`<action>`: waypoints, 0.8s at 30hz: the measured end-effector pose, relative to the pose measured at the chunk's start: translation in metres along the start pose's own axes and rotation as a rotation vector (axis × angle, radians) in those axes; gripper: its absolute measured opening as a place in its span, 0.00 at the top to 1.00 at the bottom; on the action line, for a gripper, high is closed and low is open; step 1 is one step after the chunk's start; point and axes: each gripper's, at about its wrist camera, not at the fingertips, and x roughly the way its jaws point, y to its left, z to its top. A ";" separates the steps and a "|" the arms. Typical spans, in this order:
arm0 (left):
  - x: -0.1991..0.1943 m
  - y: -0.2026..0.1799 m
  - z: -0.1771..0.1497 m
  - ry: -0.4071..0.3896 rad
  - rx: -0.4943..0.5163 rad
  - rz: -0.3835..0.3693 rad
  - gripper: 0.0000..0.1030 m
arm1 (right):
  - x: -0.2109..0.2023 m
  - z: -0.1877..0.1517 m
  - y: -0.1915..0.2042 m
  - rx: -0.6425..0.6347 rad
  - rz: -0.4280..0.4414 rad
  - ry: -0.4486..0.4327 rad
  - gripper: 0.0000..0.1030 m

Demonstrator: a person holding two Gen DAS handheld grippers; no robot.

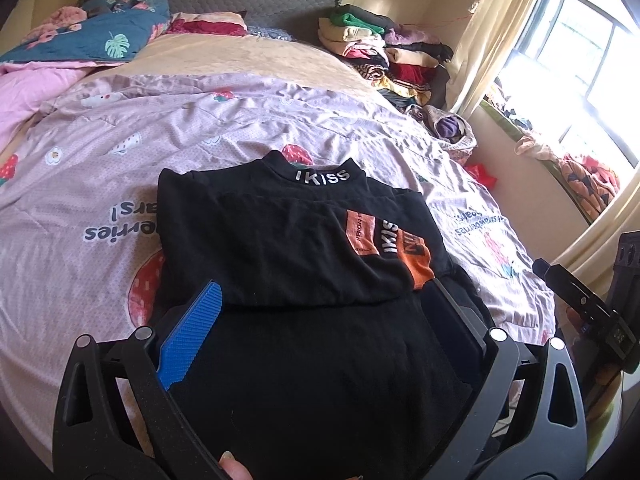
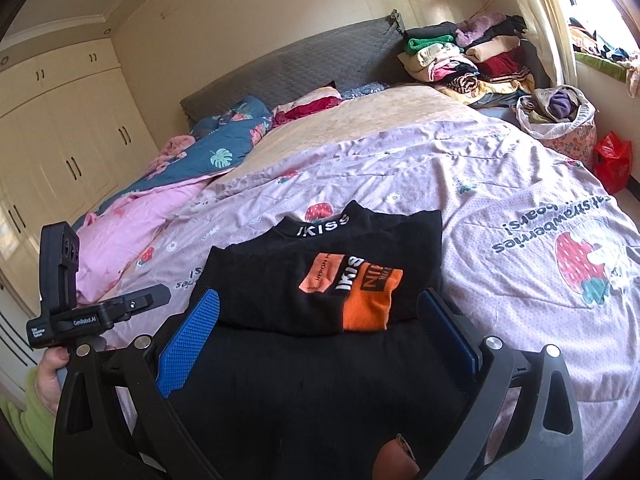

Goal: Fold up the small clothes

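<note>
Left claw (image 1: 320,312) spread wide, nothing pinched; black cloth fills the gap. Right claw (image 2: 320,320) likewise spread, pads either side of the same cloth. The top (image 2: 320,276), black with an orange patch, lies partly folded on the quilt (image 2: 500,184), collar pointing away from me. I judge it light, limp, not slippery; it will sag and bunch. I'd pinch the near hem at both corners, taking all layers together.

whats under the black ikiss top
The black top lies partly folded on the pink strawberry-print quilt. The quilt shows all around it; anything else directly beneath is covered.
</note>
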 end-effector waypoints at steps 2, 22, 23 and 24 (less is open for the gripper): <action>-0.001 0.000 -0.003 0.004 0.001 0.001 0.09 | -0.004 -0.004 0.002 0.003 0.000 0.002 0.04; -0.014 0.008 -0.027 0.044 0.018 0.008 0.09 | -0.021 -0.039 0.011 -0.012 -0.007 0.050 0.04; -0.015 0.009 -0.027 0.047 0.019 0.010 0.09 | -0.021 -0.042 0.011 -0.011 -0.011 0.056 0.04; -0.016 0.010 -0.029 0.049 0.018 0.011 0.09 | -0.021 -0.044 0.011 -0.010 -0.013 0.060 0.04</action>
